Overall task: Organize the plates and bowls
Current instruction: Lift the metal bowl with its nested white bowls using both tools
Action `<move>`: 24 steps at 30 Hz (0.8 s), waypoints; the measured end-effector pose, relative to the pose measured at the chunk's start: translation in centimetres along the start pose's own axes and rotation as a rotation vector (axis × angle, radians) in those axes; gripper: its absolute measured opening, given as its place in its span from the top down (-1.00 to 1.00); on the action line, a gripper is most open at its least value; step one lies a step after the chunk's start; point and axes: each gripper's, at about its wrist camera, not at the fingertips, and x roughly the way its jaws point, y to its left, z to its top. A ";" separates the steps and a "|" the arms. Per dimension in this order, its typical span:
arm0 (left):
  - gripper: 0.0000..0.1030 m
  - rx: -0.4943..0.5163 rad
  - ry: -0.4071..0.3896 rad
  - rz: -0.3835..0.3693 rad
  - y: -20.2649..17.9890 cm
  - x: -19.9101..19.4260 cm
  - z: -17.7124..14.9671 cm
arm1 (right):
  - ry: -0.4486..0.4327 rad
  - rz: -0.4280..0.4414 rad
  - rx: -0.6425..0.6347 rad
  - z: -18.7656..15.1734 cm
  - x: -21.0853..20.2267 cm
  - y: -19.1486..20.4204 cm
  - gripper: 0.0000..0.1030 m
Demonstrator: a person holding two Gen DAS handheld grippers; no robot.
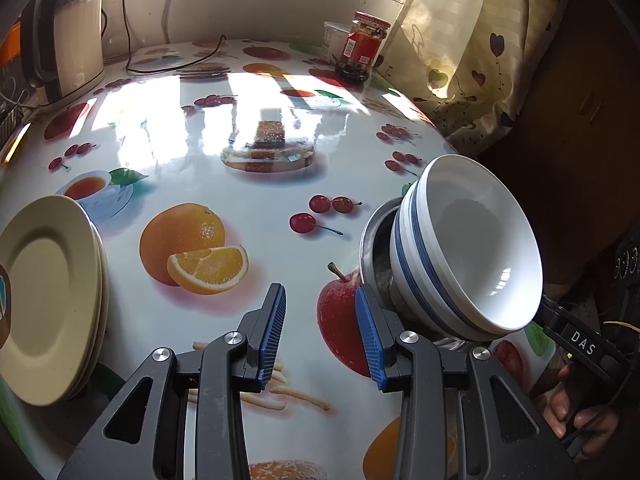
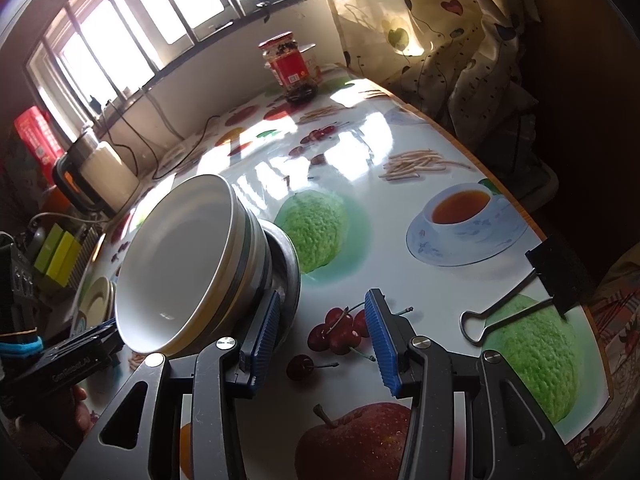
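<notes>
A stack of white bowls with blue bands [image 1: 468, 244] sits nested in a metal bowl [image 1: 374, 248] on the fruit-print table, at the right of the left wrist view. The same bowl stack [image 2: 188, 264] and metal bowl [image 2: 286, 272] show at the left of the right wrist view. A stack of cream plates [image 1: 52, 296] stands at the left edge; it also shows small in the right wrist view [image 2: 98, 300]. My left gripper [image 1: 320, 332] is open and empty, between plates and bowls. My right gripper [image 2: 324, 340] is open and empty, its left finger beside the metal bowl.
An electric kettle [image 1: 68, 40] with its cord stands at the back left. A red-lidded jar [image 1: 360, 46] and a white cup [image 1: 334, 40] stand at the back. A black binder clip [image 2: 532, 292] grips the table's right edge. A curtain [image 1: 460, 40] hangs at the right.
</notes>
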 end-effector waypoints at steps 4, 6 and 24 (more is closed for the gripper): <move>0.27 -0.008 0.014 -0.020 0.1 0.1 0.1 | -0.002 0.001 -0.005 0.0 0.1 0.1 0.14; 0.27 -0.002 0.008 -0.023 0.1 -0.1 0.2 | -0.002 0.004 -0.003 0.0 0.1 0.1 0.15; 0.27 0.004 0.015 -0.087 -0.6 0.4 0.3 | -0.002 0.015 0.002 -0.1 0.1 0.2 0.21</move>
